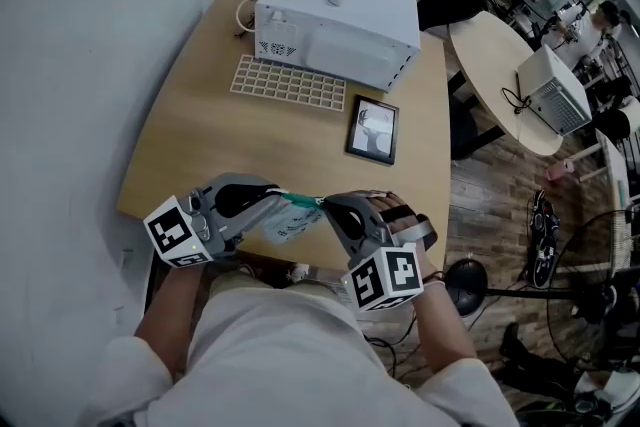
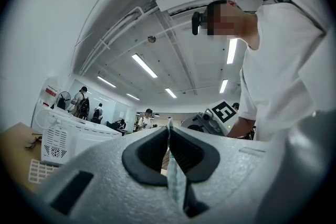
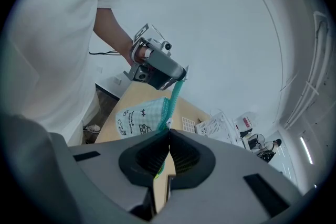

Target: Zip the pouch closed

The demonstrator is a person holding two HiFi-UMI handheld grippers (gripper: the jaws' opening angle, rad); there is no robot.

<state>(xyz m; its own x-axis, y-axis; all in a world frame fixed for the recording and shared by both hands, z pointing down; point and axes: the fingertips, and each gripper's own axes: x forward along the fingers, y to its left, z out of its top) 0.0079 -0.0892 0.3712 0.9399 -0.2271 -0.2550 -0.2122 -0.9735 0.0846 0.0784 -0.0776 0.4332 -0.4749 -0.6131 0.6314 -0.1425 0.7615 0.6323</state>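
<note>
Nearest the cam: person's white shirt (image 1: 290,345) and both forearms, low in head view, w/ the pouch held up in the air just over the near edge of the wooden table (image 1: 200,145), not resting on it. Left gripper (image 1: 283,202): jaws closed, pinching a thin edge of the pouch, fabric sandwiched flat btwn the dark pads (image 2: 152,152) in its own view. Pouch (image 1: 290,220) hangs btwn the two grippers: pale checked cloth w/ small print, teal zip band (image 3: 175,94) along the top, pulled taut from left jaws to right jaws. Right gripper (image 1: 325,207): jaws also closed, clamped at the other end of the teal band; a small pale bit sits right at the pad tips, prob. the zip pull, too small to be sure. Progress, as a guess: both grips are set and the band is tensioned, so setup is done; band looks like one narrow strip w/ no gaping mouth, but can't tell how much of it is actually zipped, so the run of the slider along the band may be left to do. Contents of pouch: not visible, it looks flat-ish. Further back on the table, L to R: white grid tray (image 1: 288,83), cells look empty; white boxy appliance (image 1: 335,20), inside not visible; dark picture frame (image 1: 372,130). Far right, a round table (image 1: 490,55) carries another boxy appliance (image 1: 555,100).
</note>
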